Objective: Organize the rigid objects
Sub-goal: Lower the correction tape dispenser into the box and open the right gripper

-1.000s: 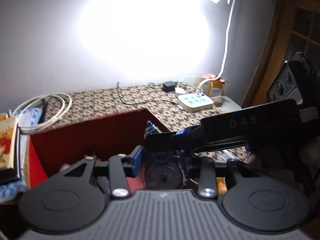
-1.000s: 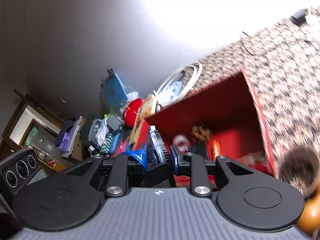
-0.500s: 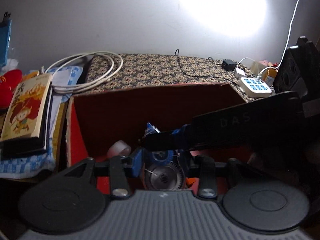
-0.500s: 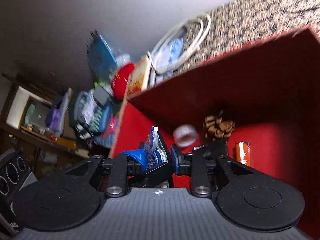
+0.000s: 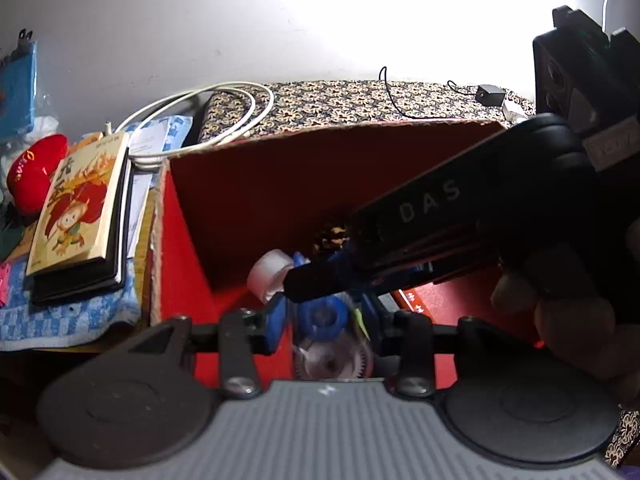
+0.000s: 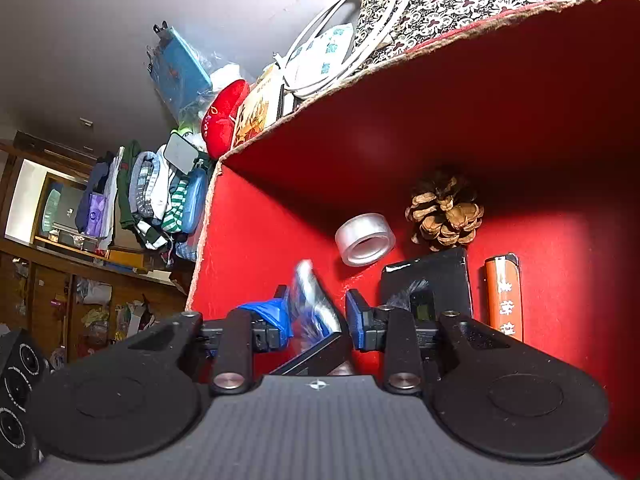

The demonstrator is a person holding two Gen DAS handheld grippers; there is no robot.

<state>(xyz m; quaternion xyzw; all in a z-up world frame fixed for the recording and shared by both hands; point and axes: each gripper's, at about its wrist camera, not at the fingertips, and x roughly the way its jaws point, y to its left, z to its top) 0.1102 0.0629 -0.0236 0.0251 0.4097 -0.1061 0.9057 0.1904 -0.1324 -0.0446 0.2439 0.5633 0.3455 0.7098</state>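
Over the left half of the red box [image 5: 240, 200], the left gripper [image 5: 324, 314] has its fingers partly open around a correction-tape dispenser [image 5: 325, 320]. Whether they press on it, I cannot tell. It is a light, stiff shell of clear and blue plastic, probably slick and liable to crack or twist out under a hard pinch, so the flat sides are the place to hold, not the gear wheel. It hangs just above the box floor, near a tape roll [image 5: 269, 272]. The right gripper [image 6: 316, 310] has just been opening its fingers. The dispenser leans between them, clear of the right-hand pad, so that grip looks released.
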